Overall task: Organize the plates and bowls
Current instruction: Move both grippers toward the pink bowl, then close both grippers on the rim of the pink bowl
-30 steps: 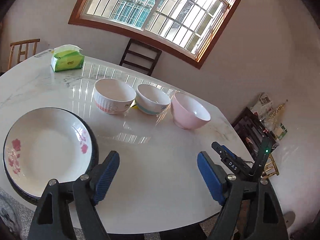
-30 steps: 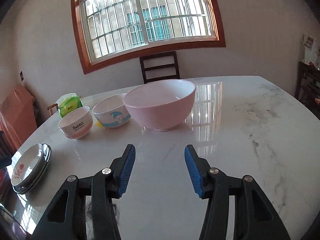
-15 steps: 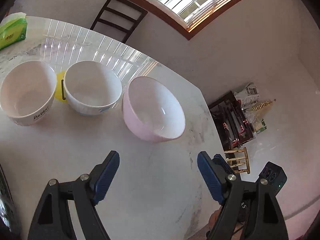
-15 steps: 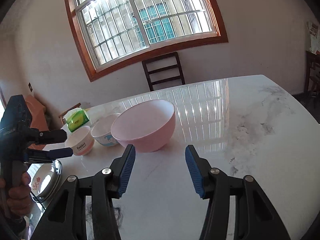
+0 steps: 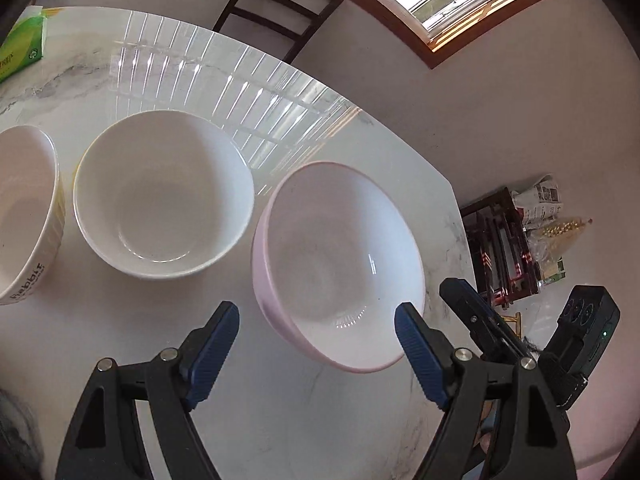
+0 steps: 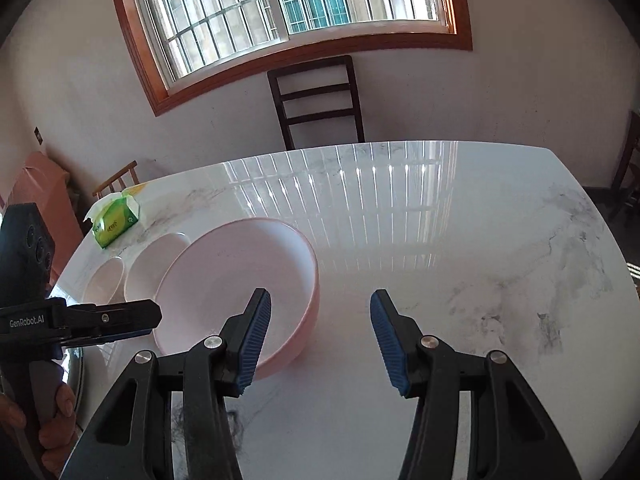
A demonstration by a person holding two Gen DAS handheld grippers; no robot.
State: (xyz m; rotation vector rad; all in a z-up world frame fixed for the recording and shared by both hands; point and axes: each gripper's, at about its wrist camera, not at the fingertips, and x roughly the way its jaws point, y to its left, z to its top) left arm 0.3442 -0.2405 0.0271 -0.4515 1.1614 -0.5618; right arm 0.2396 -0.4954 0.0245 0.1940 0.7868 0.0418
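Three bowls in a row on the marble worktop (image 6: pixel 440 240): pink bowl (image 5: pixel 340 264), white bowl (image 5: pixel 160 196), lettered bowl (image 5: pixel 24 216). Left gripper (image 5: pixel 316 344) above pink bowl's near rim, fingers released, empty. Right gripper (image 6: pixel 320 340) beside the pink bowl, fingers apart, grasping nothing

A home dining room, probably: marble table (image 6: pixel 440 240), wooden chair (image 6: pixel 316 100) (dark), barred window (image 6: pixel 288 0), tissue pack (image 6: pixel 114 226).
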